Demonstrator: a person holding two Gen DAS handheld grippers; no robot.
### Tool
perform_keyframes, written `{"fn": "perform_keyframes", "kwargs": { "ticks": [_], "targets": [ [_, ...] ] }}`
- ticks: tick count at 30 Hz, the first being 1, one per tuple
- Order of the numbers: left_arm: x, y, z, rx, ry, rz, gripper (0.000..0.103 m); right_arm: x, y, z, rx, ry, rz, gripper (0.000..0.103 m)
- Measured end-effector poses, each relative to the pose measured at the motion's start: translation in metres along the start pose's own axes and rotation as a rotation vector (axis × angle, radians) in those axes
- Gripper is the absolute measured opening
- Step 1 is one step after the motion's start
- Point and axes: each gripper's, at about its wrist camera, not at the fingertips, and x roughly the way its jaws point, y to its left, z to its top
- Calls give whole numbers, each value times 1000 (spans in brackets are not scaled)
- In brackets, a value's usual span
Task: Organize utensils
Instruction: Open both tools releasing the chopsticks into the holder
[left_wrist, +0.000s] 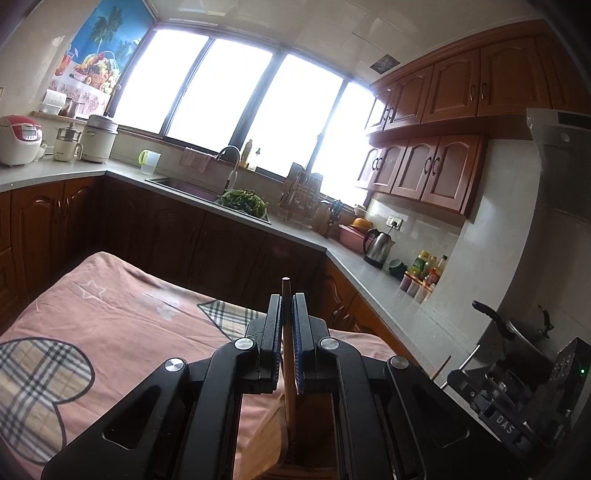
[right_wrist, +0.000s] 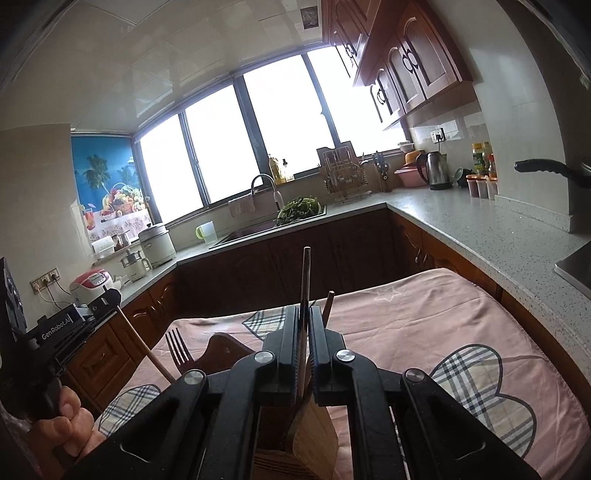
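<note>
Left claw (left_wrist: 287, 306) grips a chopstick (left_wrist: 285, 295); right claw (right_wrist: 304, 317) grips a thin utensil (right_wrist: 305, 273) (perhaps a knife).

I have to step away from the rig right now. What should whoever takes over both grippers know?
Left gripper: shut on a wooden chopstick, which stands nearly upright.
Right gripper: shut on a thin dark utensil handle; what kind of utensil is not clear.
Both hang above a wooden holder on the pink cloth. A fork and another stick stand close by.
Done: both pieces picked up.
Left: lower each into the holder and let go.
</note>
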Motion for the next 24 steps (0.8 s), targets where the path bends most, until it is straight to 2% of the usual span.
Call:
{"fn": "perform_keyframes", "kwargs": {
  "ticks": [6, 12, 20, 22, 23, 24],
  "targets": [
    [18, -4, -16, 40, 111, -10, 6, 7, 0, -9, 5, 44, 6, 5],
    [18, 0, -15, 32, 130, -20, 6, 11, -4, -5, 24, 85, 9, 6],
    [17, -1, -13, 39, 141, -15, 6, 11, -3, -4, 31, 95, 11, 10],
    [17, -2, -12, 40, 147, -13, 8, 11, -3, -3, 33, 95, 12, 10],
    [16, -1, -12, 37, 148, -13, 11, 10, -3, -3, 34, 95, 10, 11],
    [14, -1, -12, 33, 146, -12, 20, 10, -3, -3, 37, 94, 12, 11]
  ]
}}
